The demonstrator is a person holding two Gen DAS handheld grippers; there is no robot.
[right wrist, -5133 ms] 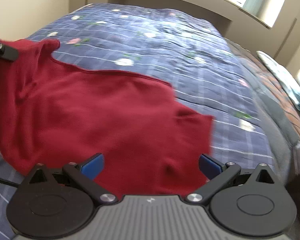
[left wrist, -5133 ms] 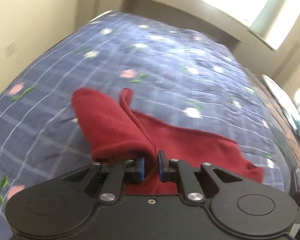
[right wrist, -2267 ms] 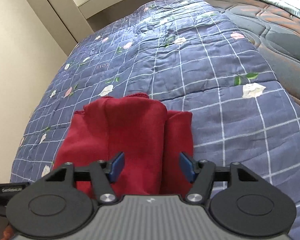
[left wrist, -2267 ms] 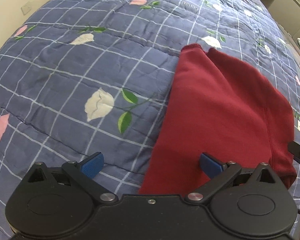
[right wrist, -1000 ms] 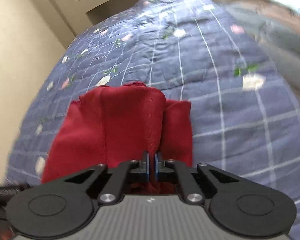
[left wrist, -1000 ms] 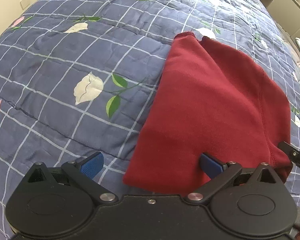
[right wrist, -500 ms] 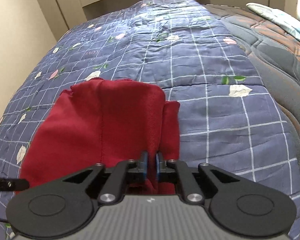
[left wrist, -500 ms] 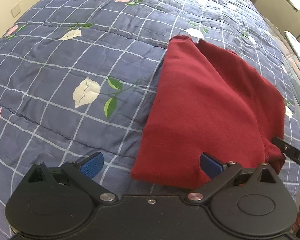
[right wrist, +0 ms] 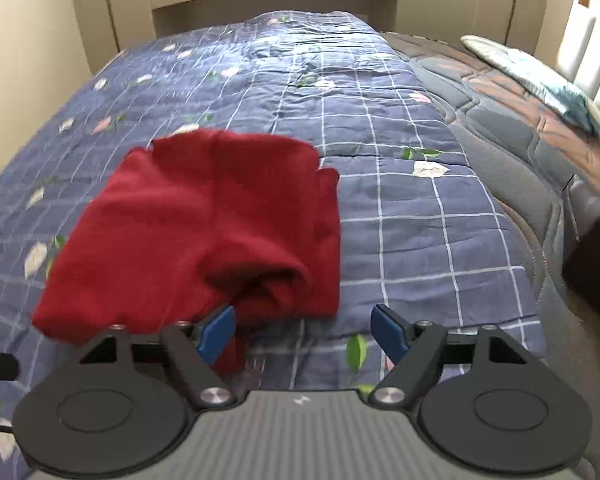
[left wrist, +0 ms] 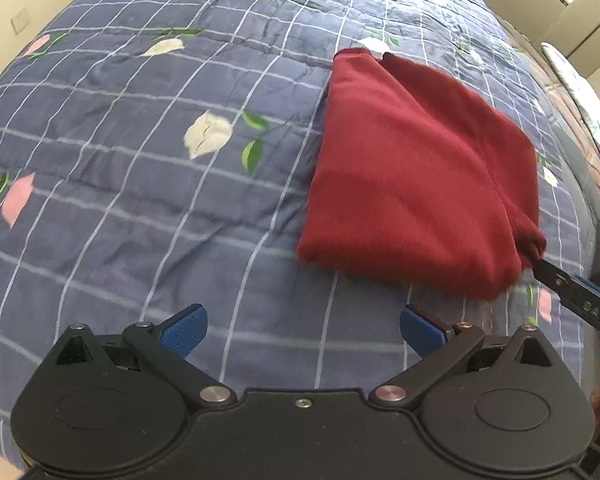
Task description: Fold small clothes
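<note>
On the left, the left gripper [left wrist: 303,330] hangs over bare quilt [left wrist: 140,168] with its jaws spread wide and nothing between them; a second ago the garment's near edge lay right at its right pad, and now a strip of quilt shows between the two, so this hand has backed away from the cloth. To its right lies the garment [left wrist: 416,176], a dark red bundle folded into a compact, roughly four-sided stack, flat on the quilt toward the right side of the bed, its layers overlapping along a seam near the right edge. Further right again, the right gripper [right wrist: 303,332] was clamped on the bundle's near right corner half a second ago; now its jaws are opening, with only quilt between them and the cloth [right wrist: 204,232] lying just beyond and against the outer side of the left pad [right wrist: 217,334], no longer pinched. The corner it let go has slumped into a soft roll, not a crisp edge. With both hands free of it and drawn back, I judge the last fold of this piece to be set down and released; what remains, if anything, is to smooth that rolled corner or move on to another garment, none of which is in view here.
</note>
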